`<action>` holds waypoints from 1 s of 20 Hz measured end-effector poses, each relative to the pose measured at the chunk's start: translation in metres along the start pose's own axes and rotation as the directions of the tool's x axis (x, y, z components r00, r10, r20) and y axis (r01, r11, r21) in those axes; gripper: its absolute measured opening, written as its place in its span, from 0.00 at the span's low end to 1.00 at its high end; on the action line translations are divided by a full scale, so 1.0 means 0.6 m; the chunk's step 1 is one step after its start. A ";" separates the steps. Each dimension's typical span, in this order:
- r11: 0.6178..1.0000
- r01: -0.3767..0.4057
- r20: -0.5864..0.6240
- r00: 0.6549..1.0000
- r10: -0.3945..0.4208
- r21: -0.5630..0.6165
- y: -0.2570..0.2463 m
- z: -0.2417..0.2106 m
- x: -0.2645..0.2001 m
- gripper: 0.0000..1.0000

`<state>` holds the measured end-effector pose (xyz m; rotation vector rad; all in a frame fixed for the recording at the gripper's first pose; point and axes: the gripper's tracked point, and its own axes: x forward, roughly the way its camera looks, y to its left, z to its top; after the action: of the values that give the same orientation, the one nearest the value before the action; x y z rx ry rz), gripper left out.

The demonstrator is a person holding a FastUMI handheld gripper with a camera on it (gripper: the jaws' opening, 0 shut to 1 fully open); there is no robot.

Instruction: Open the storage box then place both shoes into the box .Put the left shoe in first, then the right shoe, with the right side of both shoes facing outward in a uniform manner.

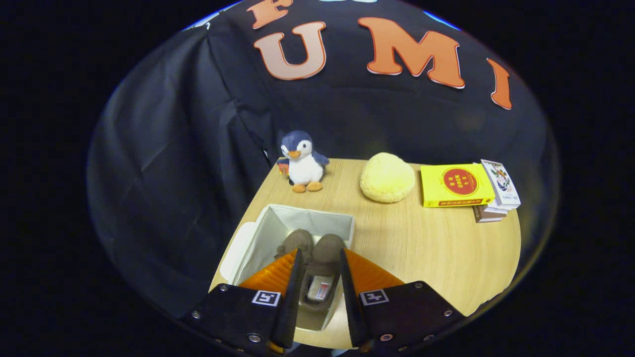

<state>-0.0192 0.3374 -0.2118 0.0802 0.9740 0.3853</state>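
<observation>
Storage box (302, 218), open, at near left table (426, 248) edge; two shoes (325, 248) side by side inside. Gripper (320, 267) above box, fingers parted around right shoe; contact cannot be told. Bare tabletop right of box. Far: penguin toy (302, 161), yellow sponge (387, 177), books (466, 188) at right edge.

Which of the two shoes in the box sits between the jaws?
The right-hand shoe, its opening showing between the parted jaws of the gripper; the other shoe lies beside it.
</observation>
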 end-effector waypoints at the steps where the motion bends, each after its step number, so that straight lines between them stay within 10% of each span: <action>1: 1.000 -0.003 0.030 1.000 0.003 0.002 -0.013 0.013 -0.021 0.47; 13: 0.997 0.078 0.423 0.903 -0.072 0.002 -0.224 0.158 -0.264 0.67; 20: 0.986 0.160 0.665 0.732 -0.146 0.040 -0.342 0.212 -0.406 0.78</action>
<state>0.0211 0.0741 0.0043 0.1096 0.2523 0.1830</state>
